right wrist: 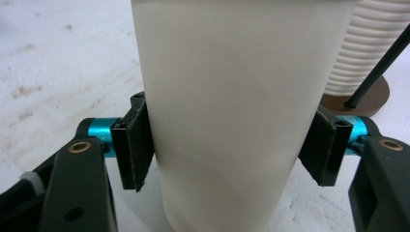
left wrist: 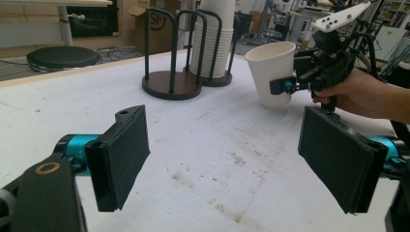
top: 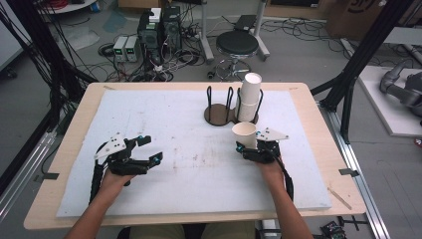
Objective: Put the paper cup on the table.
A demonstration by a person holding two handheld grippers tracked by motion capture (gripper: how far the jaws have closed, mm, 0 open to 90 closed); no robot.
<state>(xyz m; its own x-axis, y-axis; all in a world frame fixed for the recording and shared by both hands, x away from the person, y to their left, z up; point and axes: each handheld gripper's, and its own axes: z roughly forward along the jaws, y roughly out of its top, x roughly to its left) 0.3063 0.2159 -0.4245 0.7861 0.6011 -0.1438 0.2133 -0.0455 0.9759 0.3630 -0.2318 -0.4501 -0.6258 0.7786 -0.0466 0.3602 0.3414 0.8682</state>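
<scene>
One loose paper cup (top: 244, 134) stands at 3 o'clock on the tabletop (top: 64, 149). One stack of nested cups (top: 249, 97), too tightly packed to count, fills one wire holder (top: 249, 117) at 1 o'clock. A second, empty holder (top: 219, 112) stands just beside it at 12 o'clock. Two grippers: left gripper (top: 149, 149), right gripper (top: 247, 148).
</scene>
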